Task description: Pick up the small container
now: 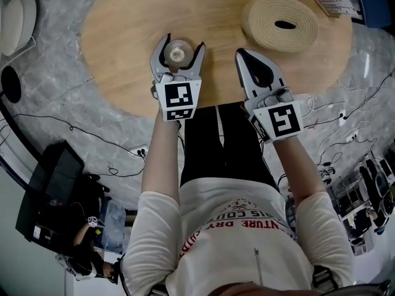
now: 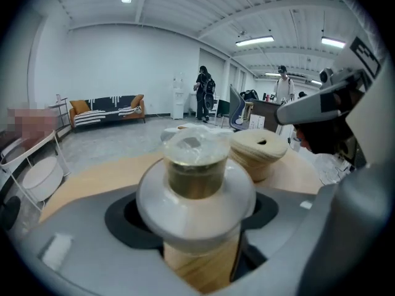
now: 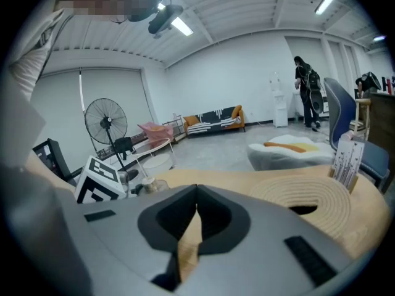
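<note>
The small container, a clear jar with a pale wide collar and a clear lid, sits between the jaws of my left gripper over the near part of the oval wooden table. In the left gripper view the small container fills the middle, and the grey jaws press on its sides. My right gripper hovers beside it to the right, its tips together with nothing in them. In the right gripper view the right gripper has its dark pads meeting, with bare wood behind.
A round woven coil lies at the table's far right, with a printed card beyond it. Cables trail over the grey floor around the table. A black case stands on the floor at the left, and white stools at the far left.
</note>
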`<state>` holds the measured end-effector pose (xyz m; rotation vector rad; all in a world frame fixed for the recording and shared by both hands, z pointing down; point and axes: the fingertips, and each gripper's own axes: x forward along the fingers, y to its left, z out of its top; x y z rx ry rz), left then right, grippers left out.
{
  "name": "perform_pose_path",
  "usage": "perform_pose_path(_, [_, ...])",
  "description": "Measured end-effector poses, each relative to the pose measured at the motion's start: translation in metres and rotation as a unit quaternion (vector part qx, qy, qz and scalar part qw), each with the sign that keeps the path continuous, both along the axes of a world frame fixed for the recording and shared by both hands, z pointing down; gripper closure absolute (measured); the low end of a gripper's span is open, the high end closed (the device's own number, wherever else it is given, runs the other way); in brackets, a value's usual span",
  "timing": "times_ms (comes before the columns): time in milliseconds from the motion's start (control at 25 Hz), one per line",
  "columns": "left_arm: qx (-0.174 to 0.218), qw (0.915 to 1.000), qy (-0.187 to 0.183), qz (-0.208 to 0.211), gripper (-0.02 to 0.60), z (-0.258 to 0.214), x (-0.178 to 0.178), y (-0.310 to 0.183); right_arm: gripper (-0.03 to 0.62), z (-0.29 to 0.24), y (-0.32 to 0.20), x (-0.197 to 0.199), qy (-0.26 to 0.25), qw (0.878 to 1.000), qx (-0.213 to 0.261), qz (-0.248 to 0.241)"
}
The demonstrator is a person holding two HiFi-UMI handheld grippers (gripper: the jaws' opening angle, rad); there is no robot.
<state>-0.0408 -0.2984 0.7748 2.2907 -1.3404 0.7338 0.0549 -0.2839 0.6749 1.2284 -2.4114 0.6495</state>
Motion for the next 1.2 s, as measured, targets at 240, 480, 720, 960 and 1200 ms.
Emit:
perform_pose_path(240, [0.04,0.9992,-0.002,0.005,0.242,-0.095,0.003,0.002,0.599,-0.06,-0.001,0.001,-0.007,0.999,0.031,-0.013])
perform_pose_path(480, [0.075,0.9971,-0.003,0.009,0.242,-0.2,0.006,0.003,0.599,-0.133,-0.001,-0.011,-0.014,0.996,0.072,-0.05])
perform_pose_path(720, [0.112,0.9936,0.006,-0.005,0.242,-0.307,0.006,0.005,0.599,-0.214,-0.003,-0.008,-0.032,0.993,0.105,-0.054])
perform_pose_path(960, [0.16,0.987,0.006,-0.018,0.242,-0.4,-0.001,0.012,0.599,-0.296,-0.002,-0.002,-0.032,0.985,0.152,-0.072])
perform_pose_path(1200, [0.196,0.9804,0.002,-0.022,0.242,-0.472,-0.012,0.023,0.599,-0.364,0.0,-0.002,-0.062,0.978,0.181,-0.079])
